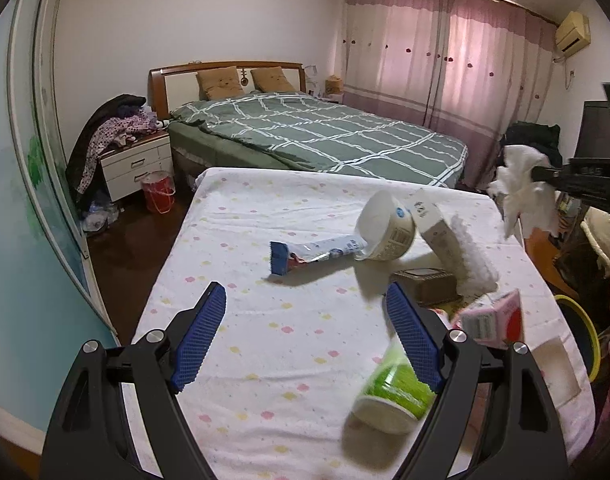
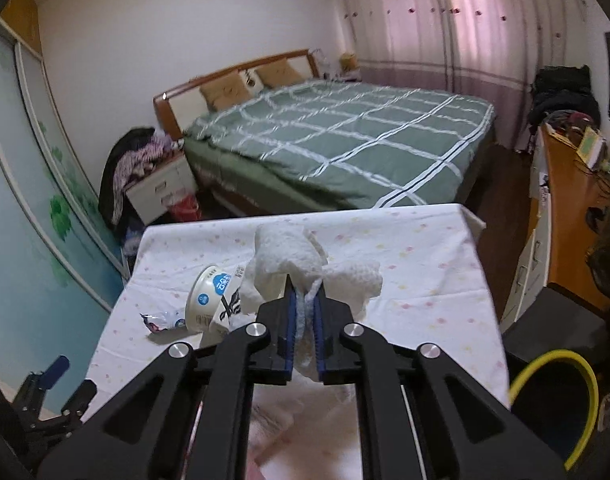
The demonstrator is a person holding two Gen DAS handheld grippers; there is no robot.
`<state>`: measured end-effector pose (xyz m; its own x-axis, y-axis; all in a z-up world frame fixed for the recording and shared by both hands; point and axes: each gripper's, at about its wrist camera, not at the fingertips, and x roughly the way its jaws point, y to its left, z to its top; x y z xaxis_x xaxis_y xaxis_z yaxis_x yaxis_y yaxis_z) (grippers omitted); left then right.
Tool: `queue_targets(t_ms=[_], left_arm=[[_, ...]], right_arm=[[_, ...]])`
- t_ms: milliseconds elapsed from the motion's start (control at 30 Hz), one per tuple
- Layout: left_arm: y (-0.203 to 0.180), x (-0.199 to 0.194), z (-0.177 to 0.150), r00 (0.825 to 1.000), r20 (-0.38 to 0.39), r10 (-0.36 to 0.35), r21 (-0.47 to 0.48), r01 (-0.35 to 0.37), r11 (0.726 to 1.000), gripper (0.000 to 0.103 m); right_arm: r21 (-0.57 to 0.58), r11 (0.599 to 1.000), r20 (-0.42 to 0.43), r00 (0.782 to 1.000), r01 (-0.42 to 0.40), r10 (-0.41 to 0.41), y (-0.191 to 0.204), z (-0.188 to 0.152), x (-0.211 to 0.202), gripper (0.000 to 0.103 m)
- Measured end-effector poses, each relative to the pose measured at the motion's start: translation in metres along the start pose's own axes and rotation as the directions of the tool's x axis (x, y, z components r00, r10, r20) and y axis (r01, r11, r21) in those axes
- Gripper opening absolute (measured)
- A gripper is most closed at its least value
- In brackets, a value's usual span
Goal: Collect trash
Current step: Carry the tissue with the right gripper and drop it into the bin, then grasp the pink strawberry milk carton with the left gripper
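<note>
My right gripper (image 2: pixel 303 300) is shut on a crumpled white paper towel (image 2: pixel 289 256) and holds it above the table's right side; the towel also shows in the left wrist view (image 1: pixel 523 188). My left gripper (image 1: pixel 305 304) is open and empty above the flowered tablecloth (image 1: pixel 265 360). On the table lie a blue-and-white wrapper (image 1: pixel 309 256), a tipped white cup (image 1: pixel 387 226), a white carton (image 1: pixel 435 228), a brown box (image 1: pixel 425 284), a pink carton (image 1: pixel 493 316) and a tipped green-and-white cup (image 1: pixel 389 392) by my left gripper's right finger.
A dark bin with a yellow rim (image 2: pixel 553 396) stands on the floor right of the table. A bed with a green checked cover (image 1: pixel 317 132) lies beyond the table. A white nightstand (image 1: pixel 137 164) and a red bucket (image 1: pixel 157 192) stand at the left.
</note>
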<state>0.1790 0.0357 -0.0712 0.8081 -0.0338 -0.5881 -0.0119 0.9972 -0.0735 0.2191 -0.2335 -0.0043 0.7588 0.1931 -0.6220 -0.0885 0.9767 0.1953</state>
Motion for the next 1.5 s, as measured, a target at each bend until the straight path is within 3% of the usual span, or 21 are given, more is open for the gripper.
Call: queue_targets(t_ms=[233,433,633,967,1133,1233,1500], left_arm=[[-0.027,-0.032,-0.009,0.999,0.029,-0.035,0.031,0.034,0.999,0.083],[-0.055,-0.059,-0.019,0.997,0.043,-0.068,0.061,0.065,0.996,0.085],[-0.081,-0.082,-0.028,0.992,0.035,-0.118,0.086,0.115,0.99,0.085],[-0.113,-0.093,-0.04,0.992,-0.011,-0.125,0.121,0.125,0.985,0.085],[-0.123,-0.084,-0.042,0.991,-0.038,-0.129,0.145,0.133,0.98,0.085],[-0.128,-0.081,-0.044,0.991,-0.047,-0.128,0.161,0.134,0.978,0.085],[-0.129,-0.07,-0.042,0.993,-0.059,-0.1,0.148,0.107,0.983,0.085]], right_arm=[[0.082,0.995,0.037,0.998,0.049,-0.052,-0.044,-0.025,-0.055,0.008],[0.199,0.97,0.025,0.989,0.137,-0.145,-0.107,-0.062,-0.092,0.008],[0.314,0.916,-0.022,0.966,0.25,-0.256,-0.171,-0.1,-0.112,0.009],[0.394,0.834,-0.094,0.92,0.386,-0.381,-0.241,-0.14,-0.114,0.01],[0.426,0.799,-0.131,0.903,0.424,-0.41,-0.263,-0.147,-0.108,0.011],[0.442,0.787,-0.139,0.9,0.43,-0.413,-0.271,-0.151,-0.108,0.021],[0.444,0.802,-0.099,0.912,0.399,-0.399,-0.263,-0.148,-0.118,0.034]])
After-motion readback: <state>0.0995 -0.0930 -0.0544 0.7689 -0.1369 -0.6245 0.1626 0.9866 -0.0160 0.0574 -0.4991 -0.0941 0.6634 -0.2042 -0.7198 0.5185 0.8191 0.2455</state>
